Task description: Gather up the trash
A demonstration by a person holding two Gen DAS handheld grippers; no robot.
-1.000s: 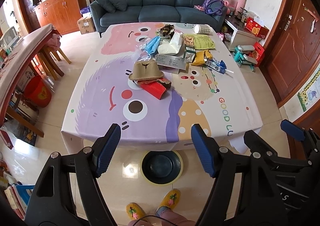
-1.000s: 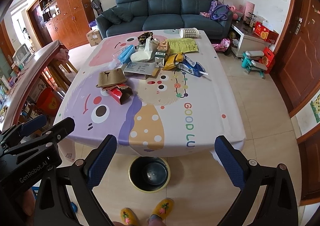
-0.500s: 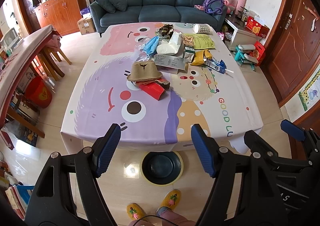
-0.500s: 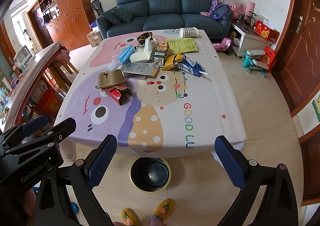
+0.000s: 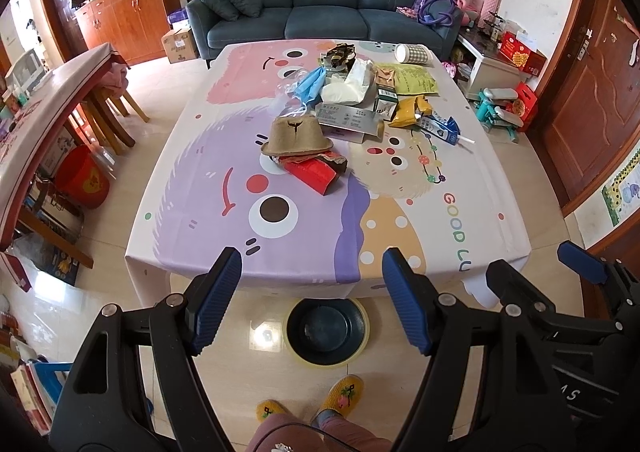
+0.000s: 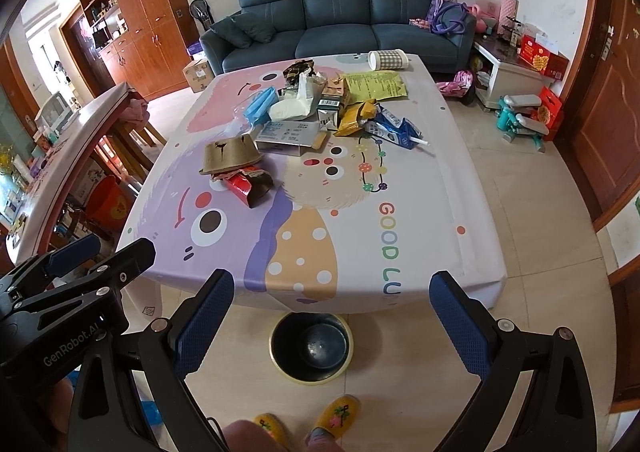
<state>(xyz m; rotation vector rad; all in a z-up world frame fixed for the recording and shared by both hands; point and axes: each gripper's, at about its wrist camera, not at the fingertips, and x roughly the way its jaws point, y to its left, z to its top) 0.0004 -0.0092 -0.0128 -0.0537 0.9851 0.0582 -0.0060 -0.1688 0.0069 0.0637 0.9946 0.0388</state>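
Trash lies heaped on the far half of the cartoon-print tablecloth [image 5: 224,220]. Nearest are a brown paper tray [image 5: 296,136] and a red packet [image 5: 314,174]. Behind them are a blue mask [image 5: 314,82], a white bag [image 5: 348,86], a grey flat box [image 5: 350,118], a yellow pouch [image 5: 410,110] and a milk carton [image 5: 440,128]. A dark bin with a yellow rim [image 5: 294,352] stands on the floor under the near table edge. My left gripper [image 5: 312,280] and right gripper [image 6: 332,292] hang open and empty above the bin [image 6: 280,364], short of the table.
A paper cup [image 5: 414,53] lies at the table's far edge, with a blue sofa [image 5: 326,16] behind. A wooden table [image 5: 36,120] and a red bucket [image 5: 82,182] stand left. Toys and a cabinet crowd the right. The person's slippered feet [image 5: 310,404] stand by the bin.
Almost nothing has changed. The left wrist view has drifted slightly, so the table sits a touch higher in it. Both grippers remain open and empty.
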